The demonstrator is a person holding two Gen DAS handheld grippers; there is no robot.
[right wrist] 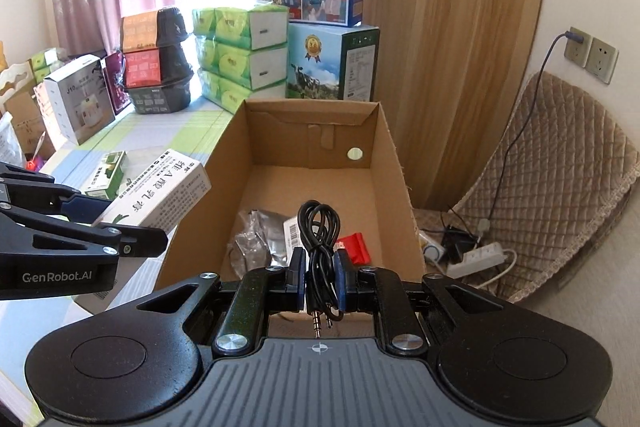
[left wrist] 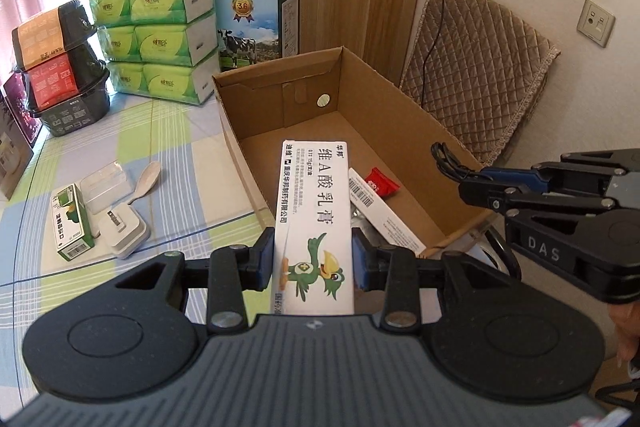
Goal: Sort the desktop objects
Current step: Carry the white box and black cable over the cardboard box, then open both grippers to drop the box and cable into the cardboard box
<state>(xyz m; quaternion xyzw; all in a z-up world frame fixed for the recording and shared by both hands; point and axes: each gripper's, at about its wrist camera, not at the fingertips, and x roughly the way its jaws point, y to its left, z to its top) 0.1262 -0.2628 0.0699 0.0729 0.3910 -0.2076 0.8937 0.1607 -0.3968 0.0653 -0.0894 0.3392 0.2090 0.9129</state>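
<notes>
Checked green-and-white cloth covers the surface (left wrist: 120, 131), with a wood-panelled wall and a window with pink curtains behind it. At the near edge, the left tool (left wrist: 313, 259) pinches a long white ointment box (left wrist: 314, 219) printed with a green cartoon bird, its blue pads pressed against the box's two long sides; the box points forward over the near left corner of an open cardboard box (left wrist: 400, 115) directly ahead. The right tool (right wrist: 320, 277) is clamped on a coiled black audio cable (right wrist: 318, 227), whose loop rises above the pads while the two plugs hang below, held above the cardboard box's near end. Inside that box, past the tools, lie a red packet (right wrist: 356, 247), a white barcoded card (left wrist: 384, 211) and a crumpled silver foil wrapper (right wrist: 260, 239). To the left of the left tool, on the cloth, sit a small green carton (left wrist: 72, 223), a white charger block (left wrist: 124, 231), a clear plastic case (left wrist: 106, 185) and a pale spoon (left wrist: 148, 177). Farther off stand stacked green tissue packs (left wrist: 156, 35), black bowls (left wrist: 60, 55) and milk cartons (left wrist: 256, 23).
</notes>
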